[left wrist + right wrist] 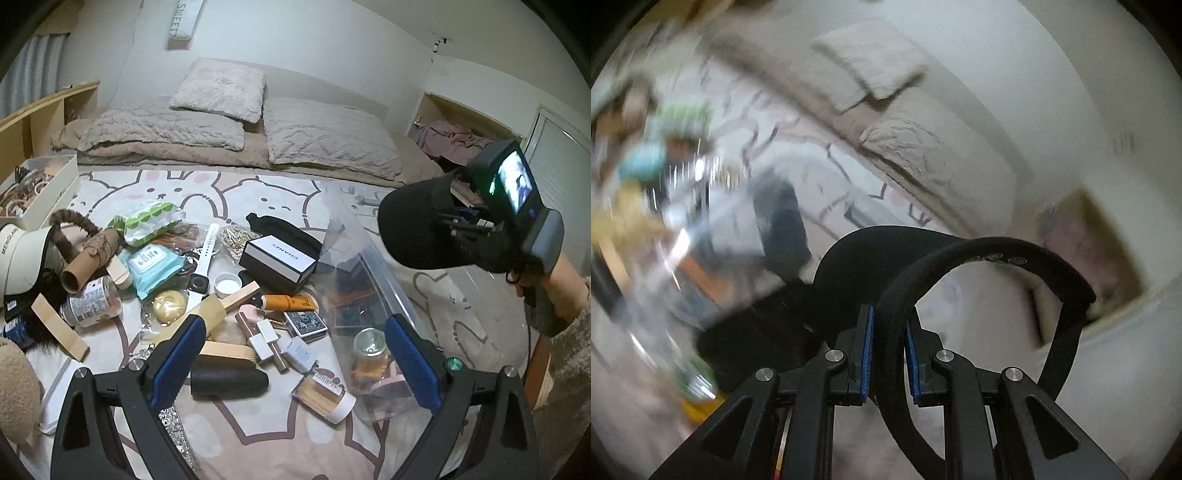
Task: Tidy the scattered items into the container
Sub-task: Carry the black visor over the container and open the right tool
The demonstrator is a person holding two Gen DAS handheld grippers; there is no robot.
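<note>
The right gripper (888, 356) has its fingers (867, 354) clenched on the band of a black visor (982, 258), which arcs up and away from the fingers; the brim shows dark just beyond them. In the left wrist view the same visor (424, 229) hangs in the air above the far right rim of a clear container (384, 280), gripped by the right gripper (465, 225), with the hand (554, 284) below it.

The left gripper (295, 358) is released, its fingers (181, 354) spread wide and hovering over the bed (258, 435). Between the fingers lie a black tube (229, 382), lipsticks (266, 339) and a capped jar (325, 395). Just beyond sit a card deck (306, 323), an orange tube (290, 302) and a Chanel box (279, 256). Left of the fingers are a watch (201, 266), wipes (151, 264) and a cardboard roll (88, 258). The container lies ahead of the right finger, holding a can (369, 350) and dark boxes (351, 291).

The right wrist view is blurred on its left side.
</note>
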